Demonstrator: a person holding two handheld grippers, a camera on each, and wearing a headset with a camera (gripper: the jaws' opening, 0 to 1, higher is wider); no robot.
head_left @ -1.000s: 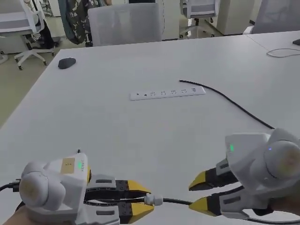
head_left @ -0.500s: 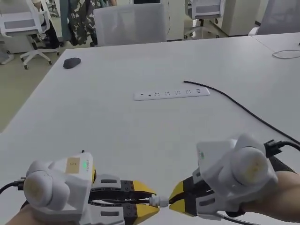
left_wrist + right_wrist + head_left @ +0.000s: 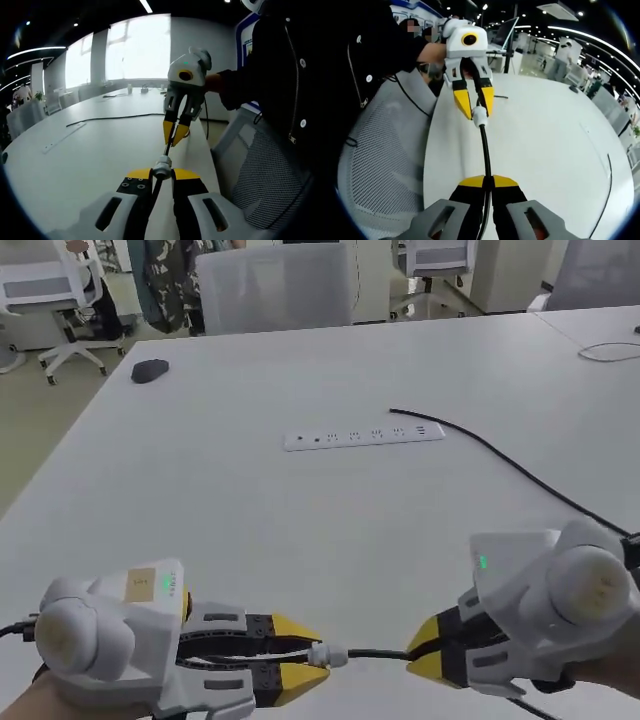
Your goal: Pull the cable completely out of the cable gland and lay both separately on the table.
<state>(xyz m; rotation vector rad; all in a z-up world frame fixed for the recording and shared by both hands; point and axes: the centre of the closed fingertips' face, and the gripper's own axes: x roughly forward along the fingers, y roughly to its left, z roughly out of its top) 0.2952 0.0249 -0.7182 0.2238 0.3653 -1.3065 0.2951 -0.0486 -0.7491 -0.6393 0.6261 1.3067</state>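
Wide white table [image 3: 300, 510] takes up most of the head view, w/ office chairs [image 3: 275, 290] along its far edge. Both grippers hang low over the near edge, tips facing each other and near together.

L gripper [image 3: 305, 658] comes in from the left, its yellow-tipped jaws clenched on the gland. R gripper [image 3: 425, 652] comes in from the right, jaws pinched tight on the cable.

A white power strip [image 3: 365, 436] lies flat mid-table. A black cord [image 3: 500, 460] trails from its right end toward the table's right side. A dark mouse [image 3: 150, 370] sits far left, well apart from the rest.

The black cable [image 3: 375, 653] runs straight btwn the two grippers, above the tabletop. In the R gripper view it rises from that gripper's own jaws [image 3: 485, 181] to the gland [image 3: 479, 116], held at the tips of the L gripper [image 3: 474, 102].

The small white gland [image 3: 325, 654] sits at the very tips of the L jaws. In the L gripper view the cable [image 3: 169, 142] passes through the gland [image 3: 162, 165] and on down btwn the jaws [image 3: 162, 174], so it is not yet out. R gripper [image 3: 175, 132] hangs beyond, tips down on the cable.
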